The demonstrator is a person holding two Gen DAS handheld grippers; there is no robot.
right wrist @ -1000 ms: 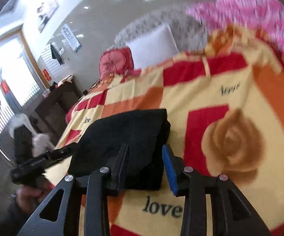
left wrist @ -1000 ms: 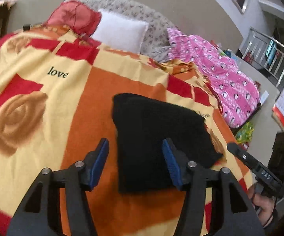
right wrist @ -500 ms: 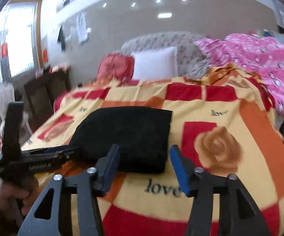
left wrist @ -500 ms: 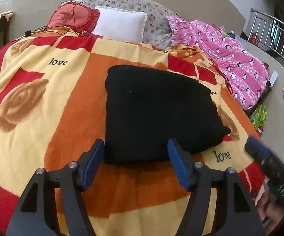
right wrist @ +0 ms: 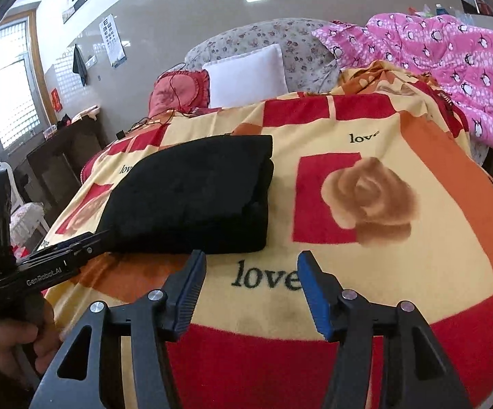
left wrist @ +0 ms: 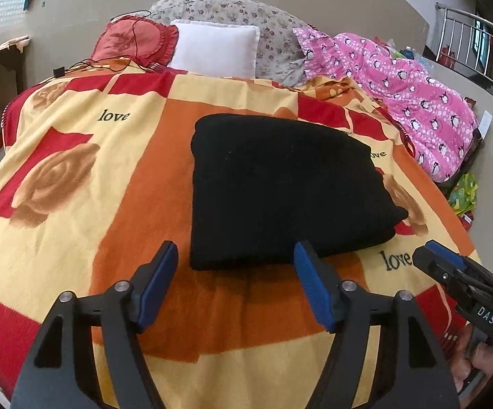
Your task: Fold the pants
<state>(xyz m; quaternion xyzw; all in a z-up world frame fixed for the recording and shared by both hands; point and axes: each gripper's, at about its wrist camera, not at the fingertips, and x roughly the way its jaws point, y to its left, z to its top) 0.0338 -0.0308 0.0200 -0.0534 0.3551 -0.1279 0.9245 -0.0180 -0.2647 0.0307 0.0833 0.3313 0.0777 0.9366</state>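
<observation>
Left wrist view: we hold the left gripper (left wrist: 236,266) spread, its blue pads bare, just short of the near edge of the folded black pants (left wrist: 280,191). Its jaws have just been opening further, with nothing between them; the pants lie ahead of the tips, not in the gap. The bundle rests as a compact stack on the rose-patterned blanket (left wrist: 75,170) of the bed, layers piled one on another, so we judge the folding finished or nearly so, and we stand off to let the cloth settle without dragging it. To the right of this gripper the tip of the other tool shows, also clear of the pants. In the right wrist view, the right gripper (right wrist: 251,269) is likewise spread and empty, over the printed word on the blanket; the pants lie ahead and to its left, apart from it. We keep both open so that no pad snags a layer and undoes the stack.
</observation>
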